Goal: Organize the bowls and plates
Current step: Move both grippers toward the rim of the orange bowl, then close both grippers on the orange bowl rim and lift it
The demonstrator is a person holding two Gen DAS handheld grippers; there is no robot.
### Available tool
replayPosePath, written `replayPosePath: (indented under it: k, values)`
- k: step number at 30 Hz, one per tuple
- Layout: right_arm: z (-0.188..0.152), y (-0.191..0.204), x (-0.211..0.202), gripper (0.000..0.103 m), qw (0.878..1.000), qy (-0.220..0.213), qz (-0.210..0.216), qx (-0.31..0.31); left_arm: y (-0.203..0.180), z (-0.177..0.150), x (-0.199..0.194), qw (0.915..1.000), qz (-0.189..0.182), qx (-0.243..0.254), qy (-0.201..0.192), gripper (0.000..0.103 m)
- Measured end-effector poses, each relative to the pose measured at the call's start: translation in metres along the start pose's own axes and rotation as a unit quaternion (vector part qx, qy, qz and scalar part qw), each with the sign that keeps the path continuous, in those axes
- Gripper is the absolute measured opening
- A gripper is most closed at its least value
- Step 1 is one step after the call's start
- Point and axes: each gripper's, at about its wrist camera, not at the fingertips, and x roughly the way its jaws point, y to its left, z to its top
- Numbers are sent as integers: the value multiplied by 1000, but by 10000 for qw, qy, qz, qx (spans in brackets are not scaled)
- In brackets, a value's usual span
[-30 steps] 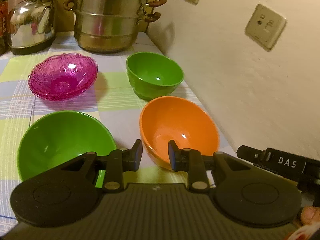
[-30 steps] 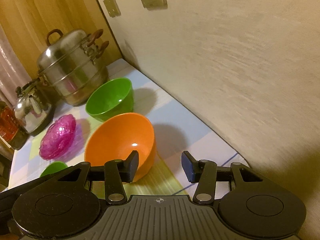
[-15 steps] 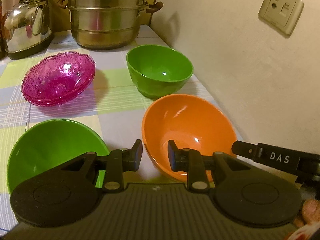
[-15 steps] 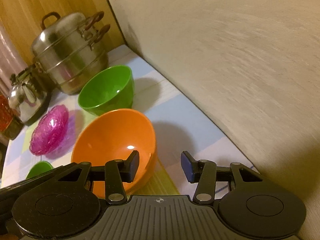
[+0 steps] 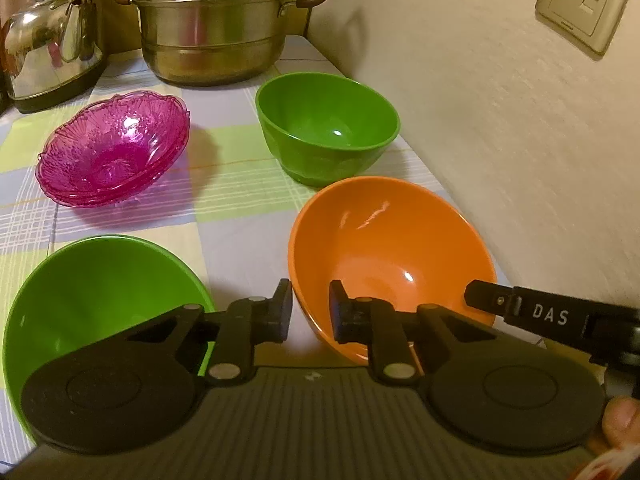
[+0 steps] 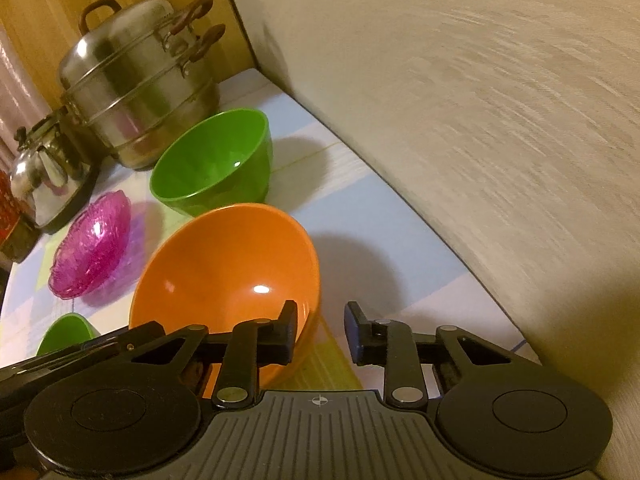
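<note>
Both grippers have dropped closer to the orange bowl [image 5: 384,256] since a second ago. My left gripper [image 5: 310,312] straddles its near rim and my right gripper [image 6: 322,330] its right rim, jaws closing, pads not yet pressing. It sits by the wall, in front of a green bowl [image 5: 328,120]. I judge it light, stiff, glossy plastic, likely slippery; the rim is the hold.

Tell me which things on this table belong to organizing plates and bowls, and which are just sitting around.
Belongs to the job:
orange bowl
far green bowl
near green bowl
pink glass dishes

Just lying about:
steamer pot
kettle
wall socket
</note>
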Motion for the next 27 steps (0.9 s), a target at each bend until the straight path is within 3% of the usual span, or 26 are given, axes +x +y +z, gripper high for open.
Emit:
replayPosePath:
  k: [6,17,27]
  values:
    - [1,5,6,12,9999,72,17,-81,1,1,1,10000,21,29,11,13]
    - [-2,3,-2,11,10000,-8,-33,-33,0,3,-9,9999,-136,19,-6,12]
    - [1,18,-37,12,9994,-331,31,-84,3,12,-47,9993,-194,-8,-313,12]
